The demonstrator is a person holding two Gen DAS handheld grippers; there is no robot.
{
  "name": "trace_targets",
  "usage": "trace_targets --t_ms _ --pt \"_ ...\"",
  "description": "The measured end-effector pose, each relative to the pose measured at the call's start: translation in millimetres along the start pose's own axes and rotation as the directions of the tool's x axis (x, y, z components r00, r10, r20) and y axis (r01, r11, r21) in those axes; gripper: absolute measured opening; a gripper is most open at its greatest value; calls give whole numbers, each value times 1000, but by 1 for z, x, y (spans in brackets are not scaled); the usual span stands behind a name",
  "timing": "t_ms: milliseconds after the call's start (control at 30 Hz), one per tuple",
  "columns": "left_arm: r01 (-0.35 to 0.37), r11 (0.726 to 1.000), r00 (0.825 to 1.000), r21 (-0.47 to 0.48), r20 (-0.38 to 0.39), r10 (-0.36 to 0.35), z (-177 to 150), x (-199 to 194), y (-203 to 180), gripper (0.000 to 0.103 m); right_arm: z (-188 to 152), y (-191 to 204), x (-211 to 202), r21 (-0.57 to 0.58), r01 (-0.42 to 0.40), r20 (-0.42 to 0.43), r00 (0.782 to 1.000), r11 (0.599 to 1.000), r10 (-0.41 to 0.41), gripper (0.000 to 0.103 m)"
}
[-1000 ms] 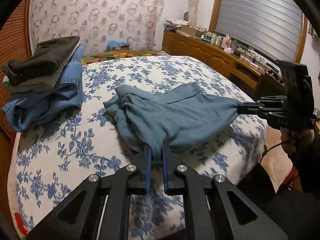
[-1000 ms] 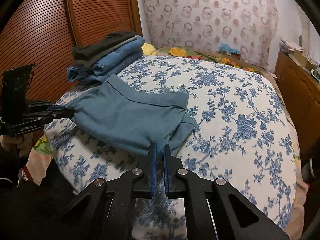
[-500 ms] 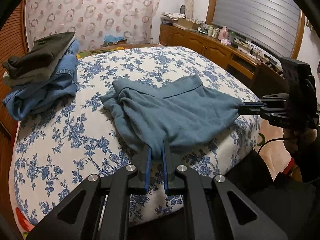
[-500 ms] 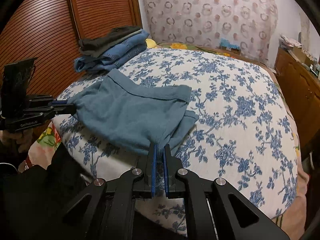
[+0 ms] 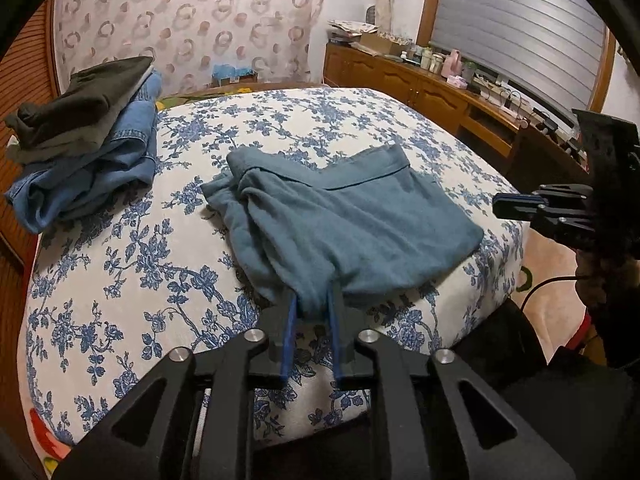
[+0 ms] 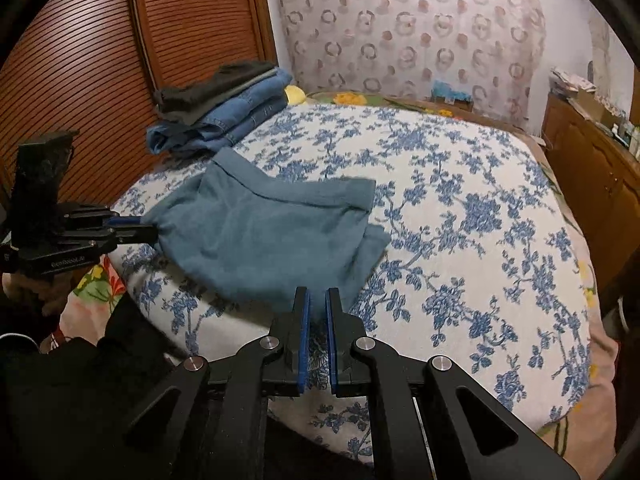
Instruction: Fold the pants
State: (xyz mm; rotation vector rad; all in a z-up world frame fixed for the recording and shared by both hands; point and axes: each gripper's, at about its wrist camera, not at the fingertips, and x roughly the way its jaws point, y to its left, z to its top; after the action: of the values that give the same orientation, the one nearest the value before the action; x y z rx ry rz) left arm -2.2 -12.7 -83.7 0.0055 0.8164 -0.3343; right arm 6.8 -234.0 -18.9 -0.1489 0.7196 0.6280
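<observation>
Our left claw [image 5: 312, 308] has parted slightly, though a tuck of the teal pants [image 5: 344, 224] sits between its pads. Our right claw [image 6: 316, 300] has let go entirely, jaws apart just off the hem. That fold looks landed. The soft, fleecy pants lie doubled near the bed's [image 6: 460, 208] front edge, well short of the denim stack [image 5: 88, 164].

Teal pants [image 5: 344, 220], folded, rumpled, bed edge
</observation>
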Motion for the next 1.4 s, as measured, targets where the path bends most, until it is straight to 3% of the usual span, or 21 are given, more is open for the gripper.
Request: trace_targets --t_ms 67,200,300,367,400,433,600,667,733,800,867,1400 --pt "-6 1000 1000 -4 10 6 1 -2 1 24 2 1 -3 -1 4 14 1000 1000 -4 6" --pt "-17 1000 999 -18 31 18 3 -4 6 48 3 1 -4 1 9 27 1000 1000 -9 6" --pt "-23 999 999 -34 32 24 5 -3 10 49 3 2 -1 4 14 26 1000 1000 -14 6" --pt "-36 998 999 -42 30 37 6 -1 13 65 3 1 1 8 13 23 1000 1000 -14 6" --pt "-36 998 999 -49 37 38 7 -1 15 81 2 1 2 10 14 22 1000 1000 -14 6" --pt "-37 998 998 -55 43 39 7 -1 17 84 3 1 2 11 15 22 1000 1000 -15 6" --pt "-41 996 998 -80 43 45 8 3 25 85 4 -2 1 25 27 24 999 999 -28 7" --pt "-49 995 998 -84 42 53 9 5 26 85 4 -3 0 33 31 28 999 999 -32 12" --pt "-67 994 997 -87 44 71 9 5 27 85 4 -4 0 42 36 32 999 998 -37 21" --pt "-72 994 996 -84 43 75 8 6 27 85 4 -6 1 52 45 33 998 998 -47 47" --pt "-68 994 997 -85 40 72 7 7 28 85 4 -7 1 58 52 37 998 997 -54 53" --pt "-84 990 996 -112 29 88 24 31 35 85 24 -17 60 83 100 -7 995 992 -99 54"
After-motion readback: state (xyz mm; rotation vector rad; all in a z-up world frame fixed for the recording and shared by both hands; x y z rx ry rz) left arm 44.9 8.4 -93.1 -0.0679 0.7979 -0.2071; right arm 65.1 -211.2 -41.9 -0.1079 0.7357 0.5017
